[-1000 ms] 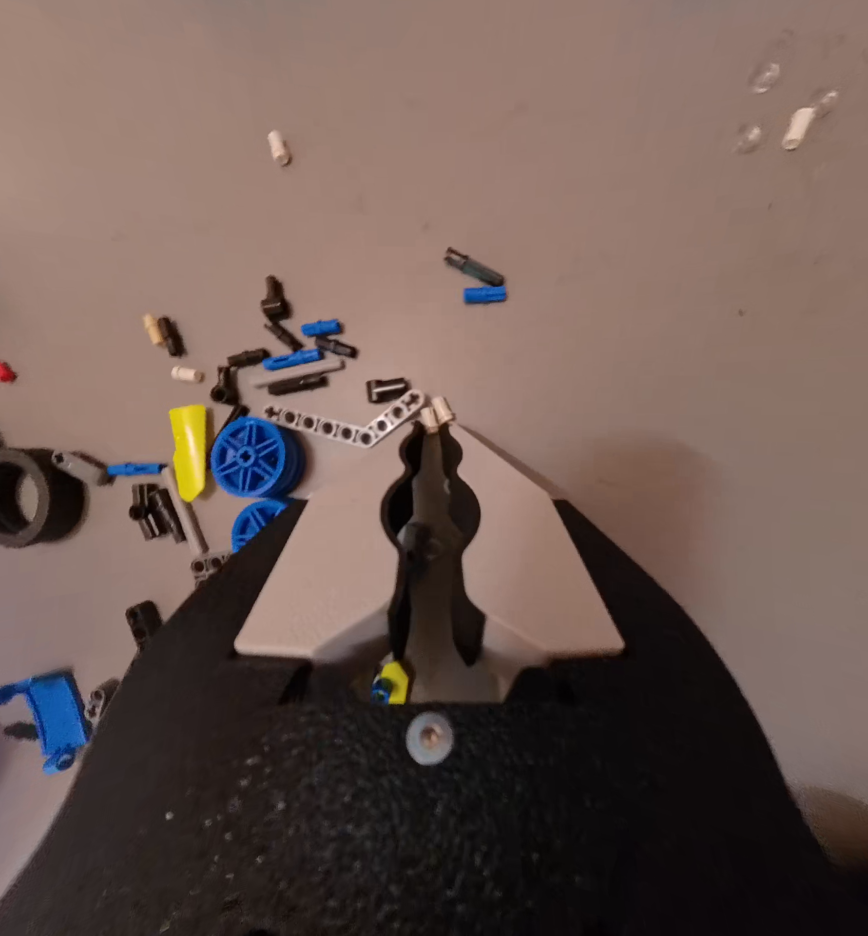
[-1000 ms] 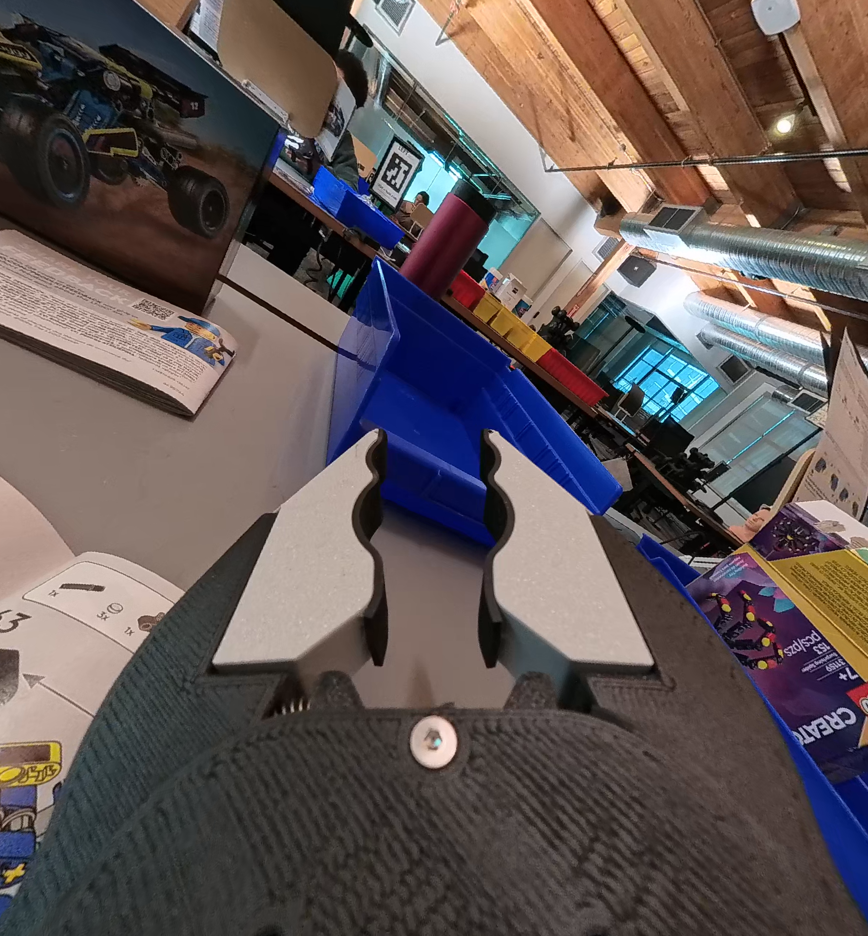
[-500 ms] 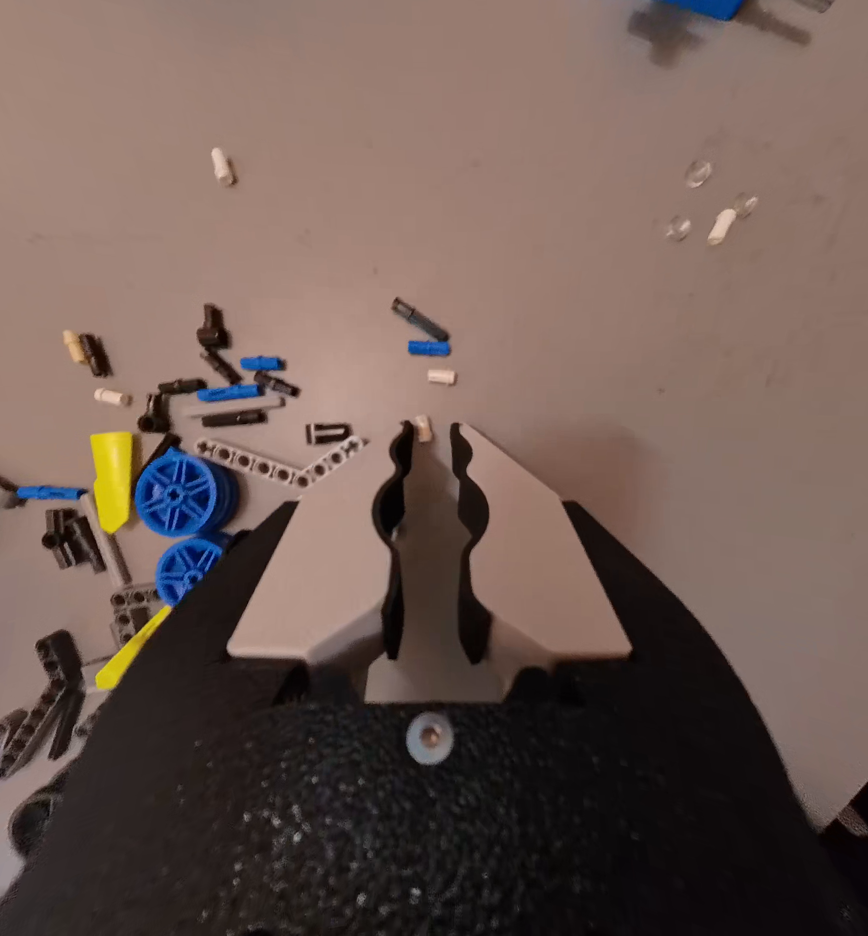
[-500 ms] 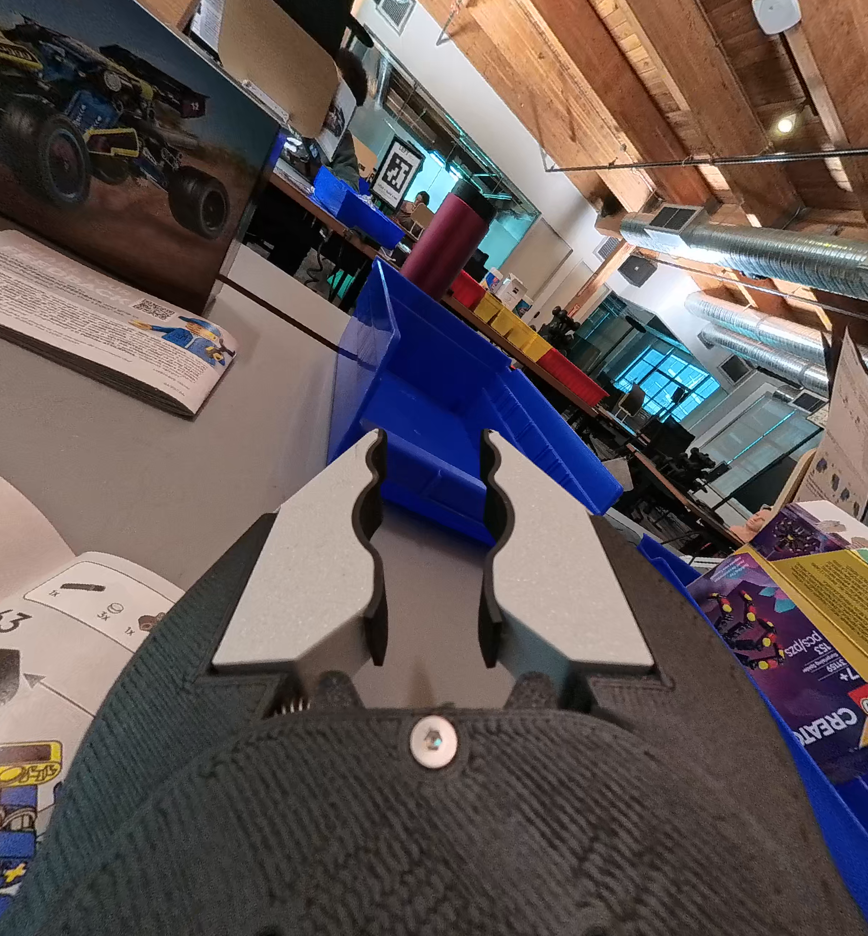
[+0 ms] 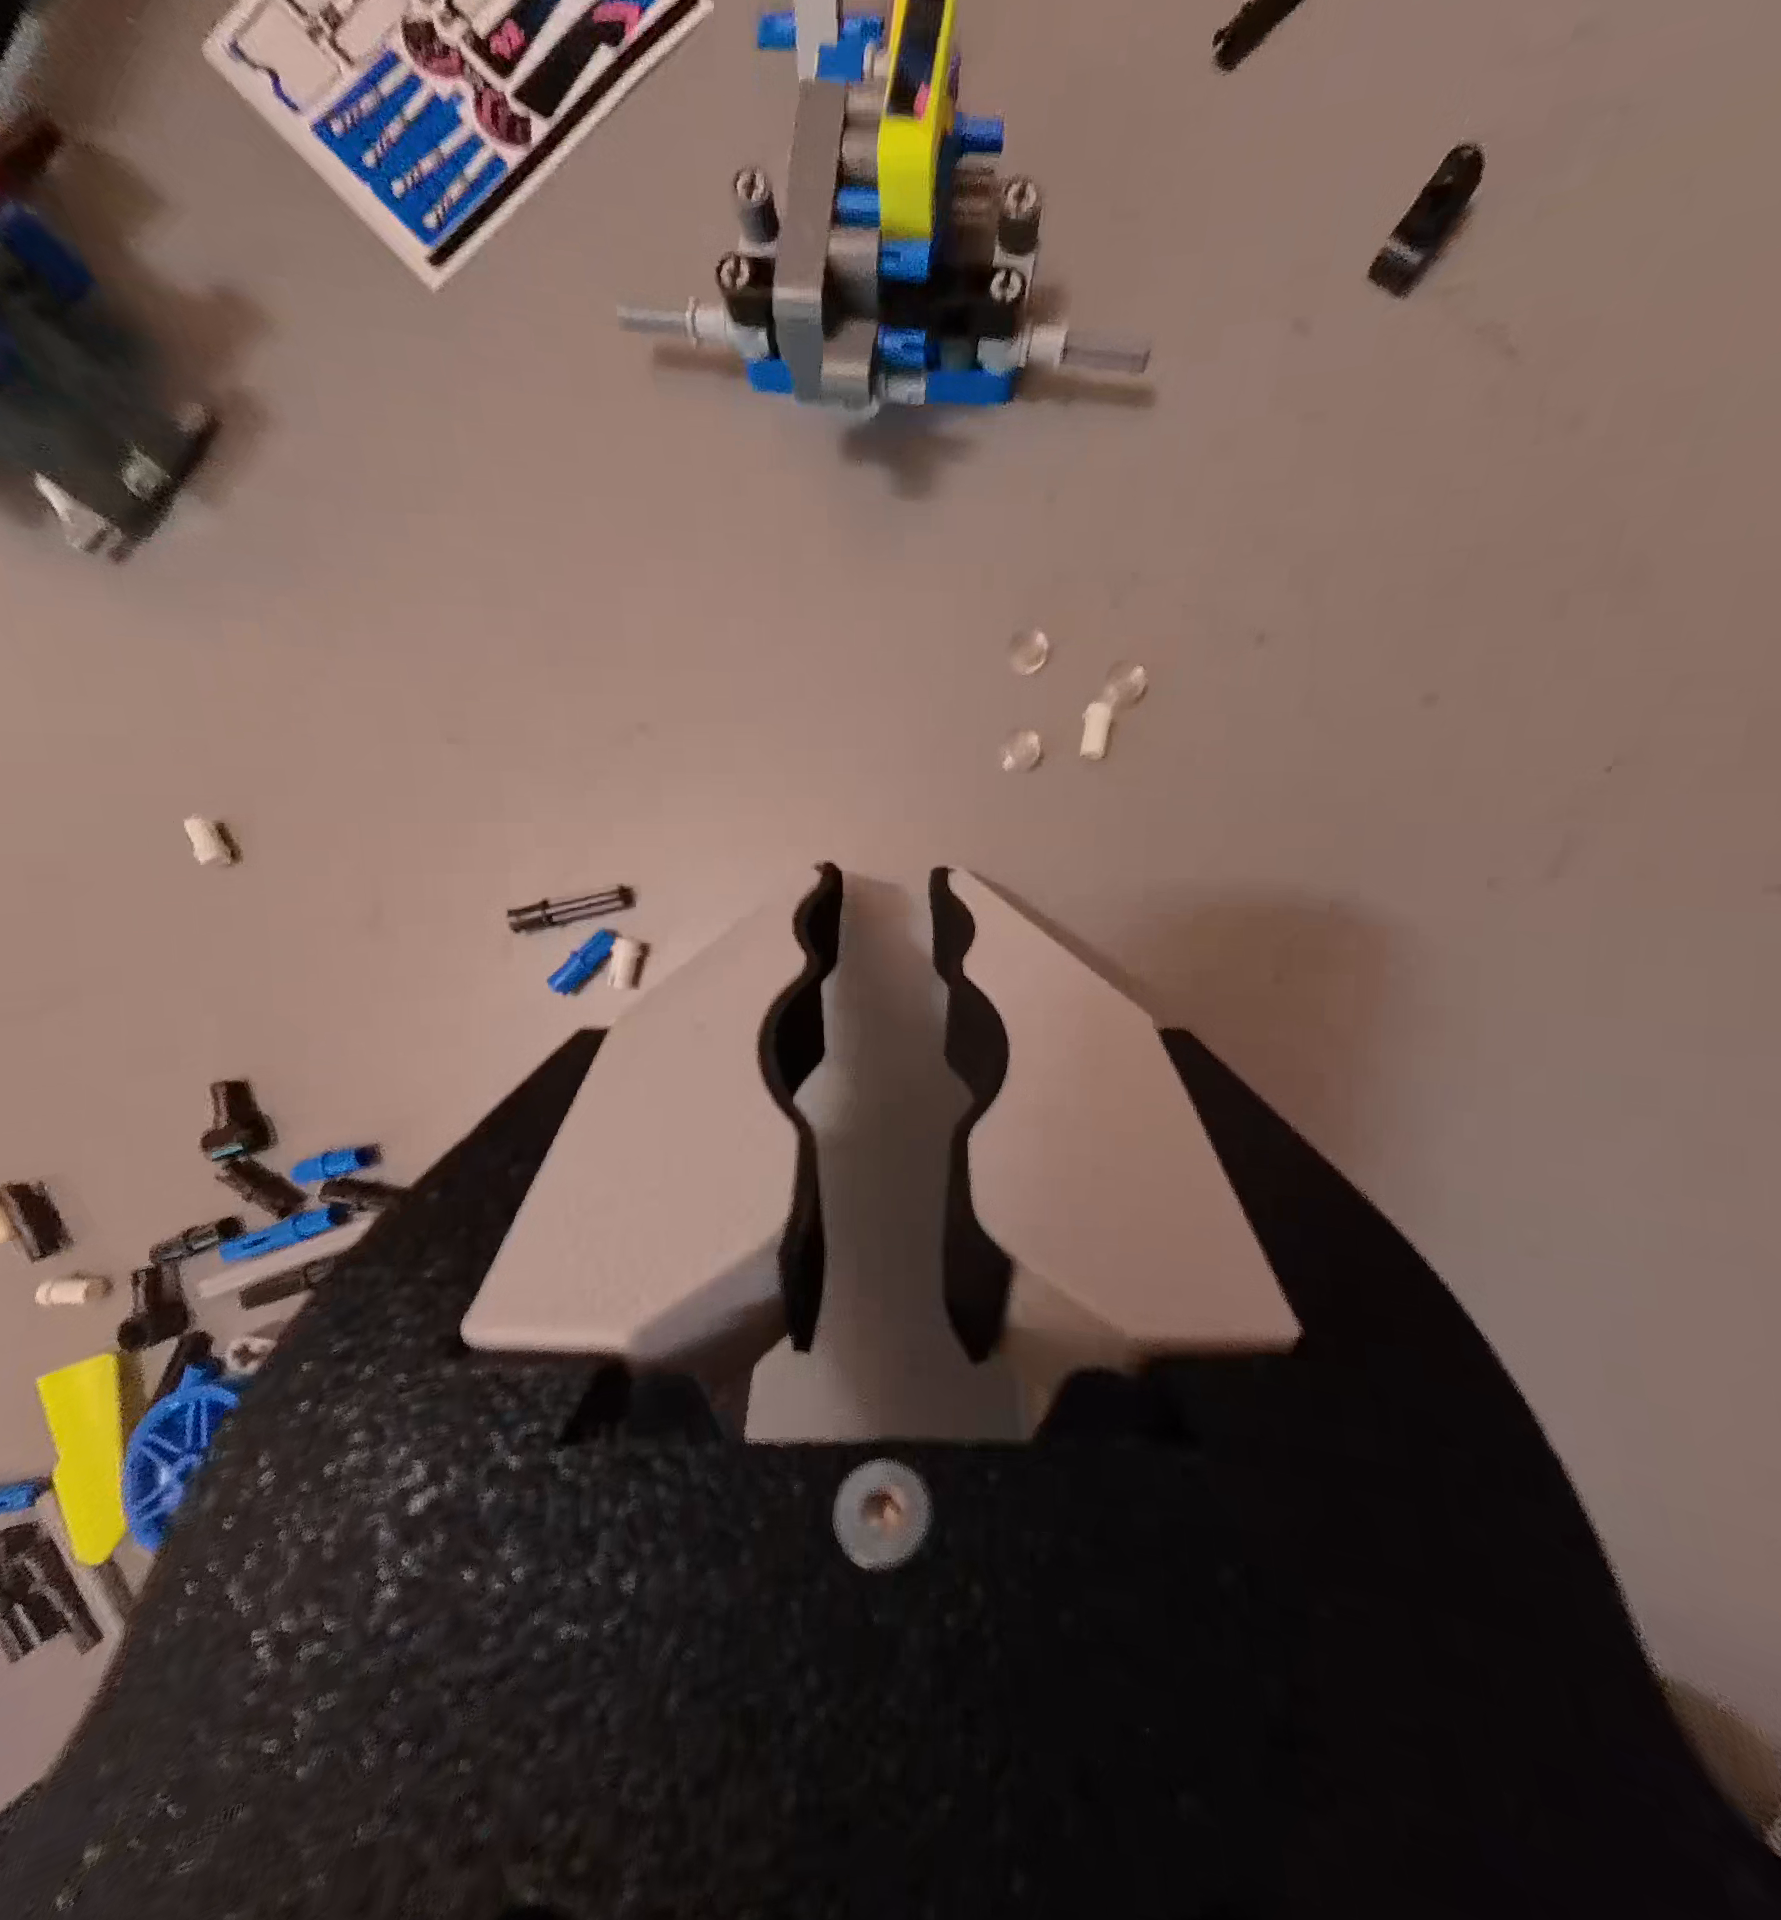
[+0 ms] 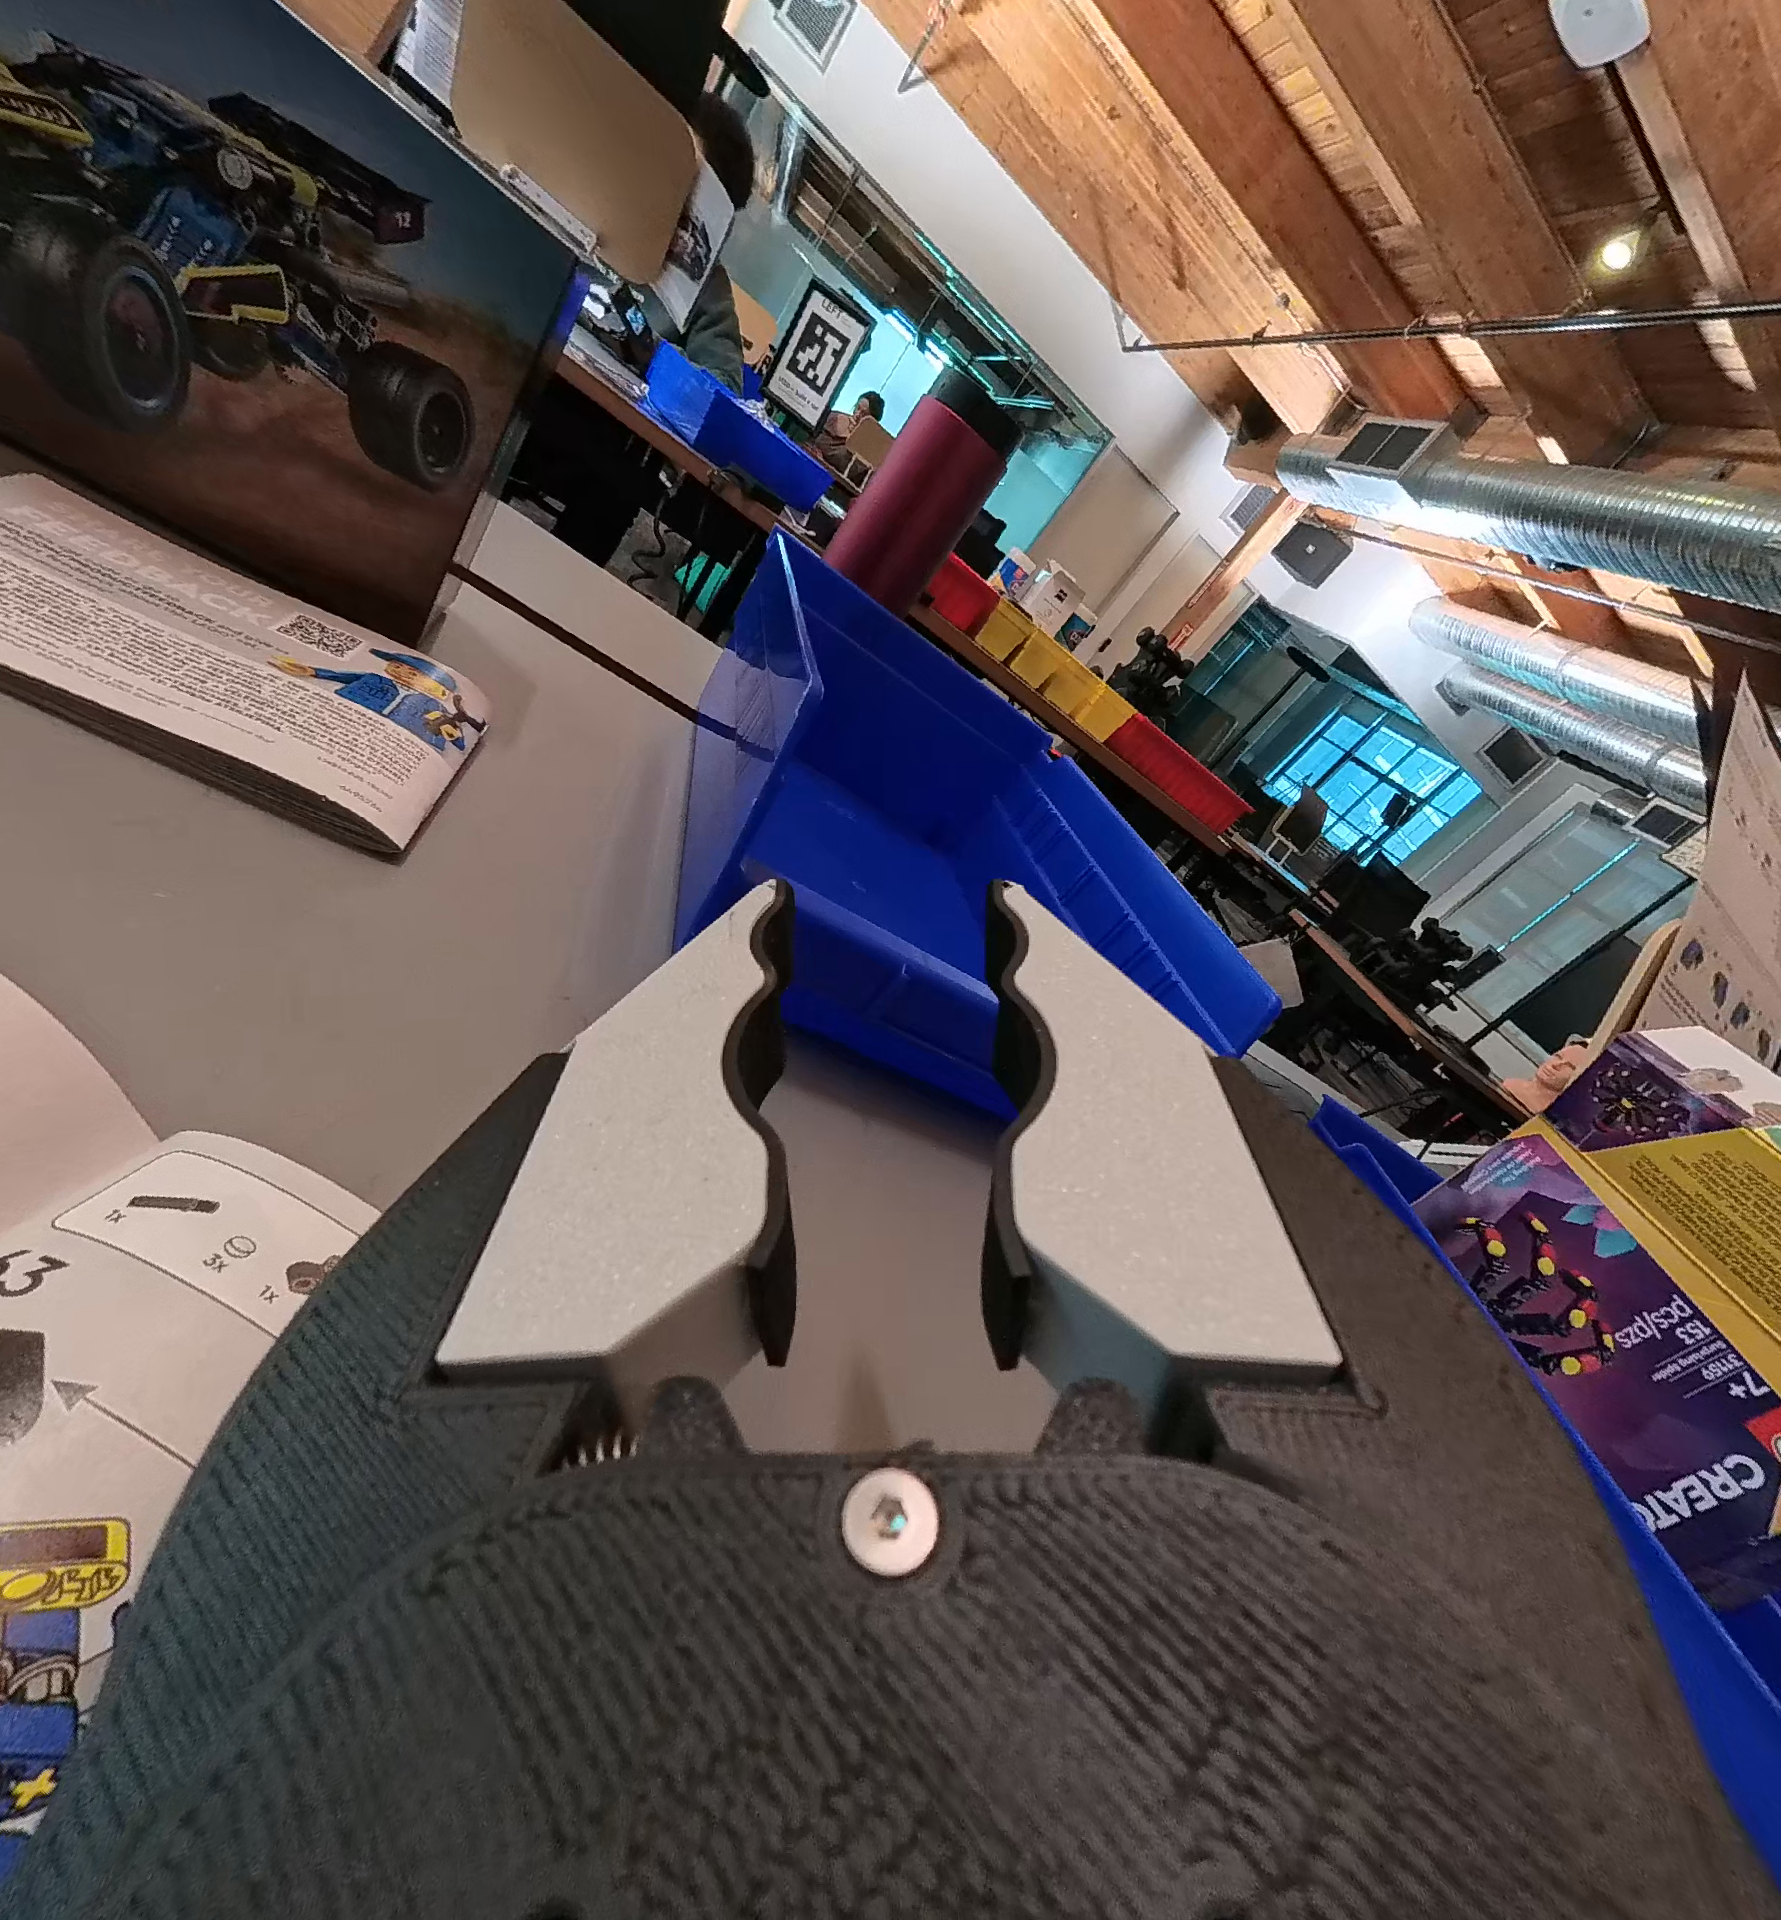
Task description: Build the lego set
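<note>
Tongs on the left [image 5: 881, 883] hang above the grey counter [image 5: 1488, 644], spread a little with nothing between them. Taking the half-built lego model [image 5: 881, 260] as the landmark: it stands on the counter well beyond the left tongs' tips, a grey, blue and yellow block with grey axles sticking out to either side. A sticker sheet [image 5: 450, 114] lies to the left of the model, and a black beam [image 5: 1426, 218] lies to its right. Between the model and the tongs, slightly right, sit three clear round studs [image 5: 1029, 652] and a white pin [image 5: 1096, 727]. Nearer than the model and far to its left lies a scatter of loose parts: black and blue pins, a yellow panel [image 5: 86, 1449] and a blue wheel hub [image 5: 174, 1449].

The right tongs [image 6: 891, 904] are also spread and empty, aimed low across the counter toward a blue bin [image 6: 865, 748]. An open instruction booklet [image 6: 55, 1299] lies at their left, with the set's box [image 6: 242, 281] and a closed booklet [image 6: 190, 665] farther off. The model does not appear in the right wrist view.
</note>
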